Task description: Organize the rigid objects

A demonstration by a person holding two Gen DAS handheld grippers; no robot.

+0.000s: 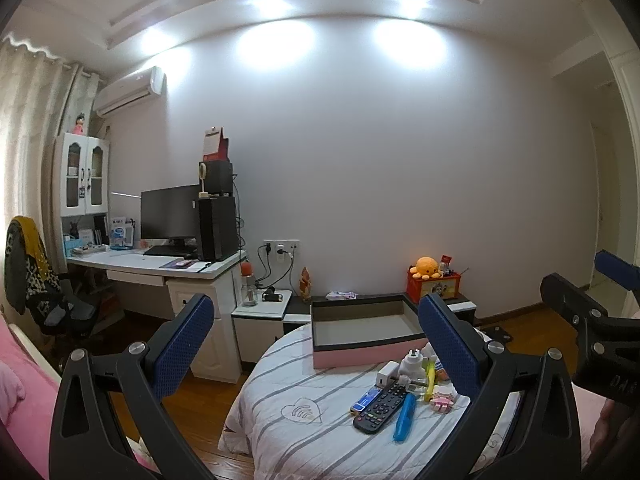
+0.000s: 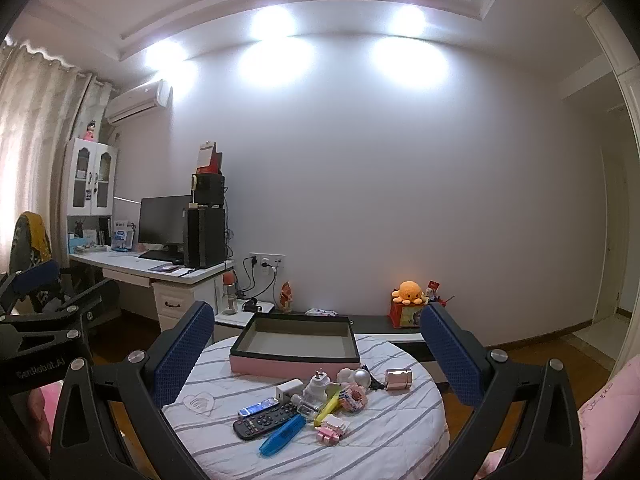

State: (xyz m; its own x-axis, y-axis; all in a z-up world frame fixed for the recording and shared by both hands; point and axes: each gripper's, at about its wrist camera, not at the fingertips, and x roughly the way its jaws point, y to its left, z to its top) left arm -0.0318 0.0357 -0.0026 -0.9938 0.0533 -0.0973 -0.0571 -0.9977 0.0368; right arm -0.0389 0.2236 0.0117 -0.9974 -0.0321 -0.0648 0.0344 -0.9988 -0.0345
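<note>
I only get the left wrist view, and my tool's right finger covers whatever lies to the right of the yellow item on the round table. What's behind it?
Observer: A rose-gold metallic piece. It is the rightmost item in the pile.
Operator: Anything just left of that?
Observer: Yes, a silver ball sits beside it.
Operator: And in front of the ball?
Observer: A patterned cube, closer to the camera.
Operator: Is the hidden right end of the box occupied?
Observer: No. The right wrist view shows the whole floor of the pink box, and it is bare.
</note>
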